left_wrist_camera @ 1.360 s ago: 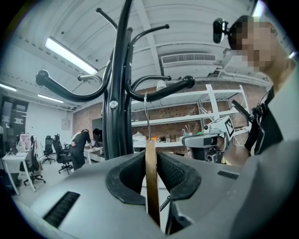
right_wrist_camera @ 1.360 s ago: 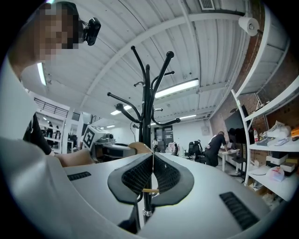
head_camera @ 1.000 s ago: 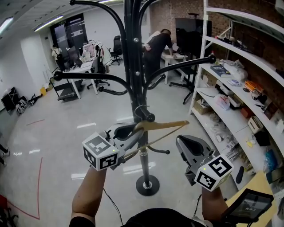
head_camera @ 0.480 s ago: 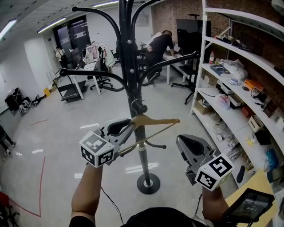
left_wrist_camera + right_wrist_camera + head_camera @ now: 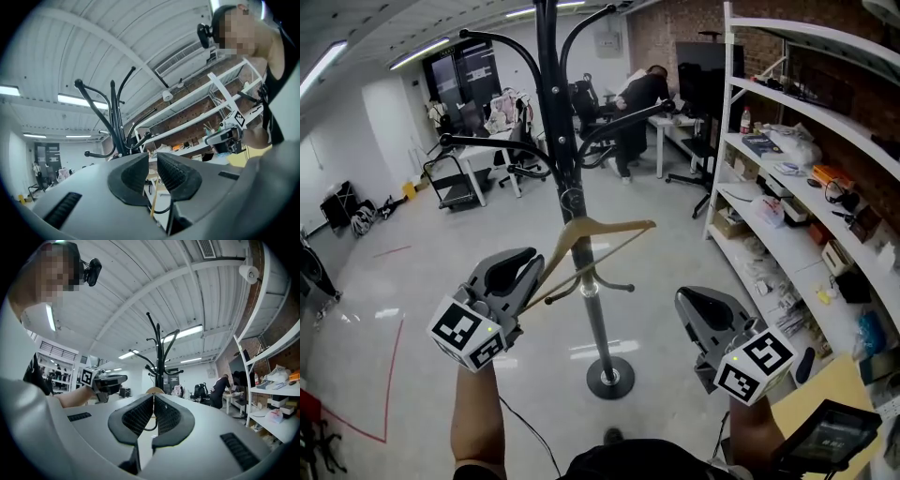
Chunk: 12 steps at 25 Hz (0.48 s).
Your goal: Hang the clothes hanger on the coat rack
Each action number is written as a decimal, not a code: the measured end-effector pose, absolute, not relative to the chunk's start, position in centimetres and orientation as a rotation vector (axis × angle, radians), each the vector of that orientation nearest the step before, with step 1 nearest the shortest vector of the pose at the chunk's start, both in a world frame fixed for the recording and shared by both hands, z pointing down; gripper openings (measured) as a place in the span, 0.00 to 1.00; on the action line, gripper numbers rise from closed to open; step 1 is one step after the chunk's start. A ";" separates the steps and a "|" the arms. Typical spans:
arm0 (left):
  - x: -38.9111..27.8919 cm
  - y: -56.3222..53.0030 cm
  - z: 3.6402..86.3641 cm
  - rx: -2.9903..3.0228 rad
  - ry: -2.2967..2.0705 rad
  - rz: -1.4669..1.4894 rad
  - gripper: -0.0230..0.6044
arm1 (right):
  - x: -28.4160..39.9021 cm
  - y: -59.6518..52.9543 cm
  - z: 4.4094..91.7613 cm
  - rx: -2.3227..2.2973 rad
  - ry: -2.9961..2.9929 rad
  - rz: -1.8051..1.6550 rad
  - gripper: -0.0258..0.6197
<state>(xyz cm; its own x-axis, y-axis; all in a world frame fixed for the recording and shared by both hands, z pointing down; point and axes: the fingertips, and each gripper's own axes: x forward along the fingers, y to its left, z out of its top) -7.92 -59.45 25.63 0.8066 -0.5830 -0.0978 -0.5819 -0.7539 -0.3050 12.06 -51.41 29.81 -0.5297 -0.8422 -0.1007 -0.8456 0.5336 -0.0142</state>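
A black coat rack (image 5: 565, 141) with curved arms stands on a round base ahead of me. The wooden clothes hanger (image 5: 598, 228) hangs in the air in front of its pole, its metal hook (image 5: 572, 199) up against the pole; I cannot tell whether the hook rests on anything. My left gripper (image 5: 528, 270) is shut on the hanger's left end, and a thin wooden bar (image 5: 153, 199) shows between its jaws. The right gripper (image 5: 690, 307) sits low on the right, shut and empty, apart from the rack. From the right gripper view the rack (image 5: 158, 352) and the hanger's top (image 5: 154, 390) show beyond the jaws.
White shelving (image 5: 787, 187) full of boxes and tools runs along the right wall. Desks and office chairs (image 5: 502, 141) stand behind the rack, and a person (image 5: 639, 103) bends over a desk at the back. A red line (image 5: 389, 375) marks the grey floor at left.
The left gripper has moved left and lower with the hanger still in it. The rack now sits farther away and more to the left. The right gripper has hardly moved.
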 end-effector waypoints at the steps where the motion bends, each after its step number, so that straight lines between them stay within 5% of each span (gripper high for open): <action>1: -8.1 -57.7 25.5 -2.677 0.902 0.035 0.12 | 12.3 -50.5 29.8 -1.466 2.671 0.054 0.05; 12: -8.9 -33.8 29.1 -2.808 1.044 0.516 0.04 | 12.8 -38.1 31.6 -1.256 2.781 -0.057 0.05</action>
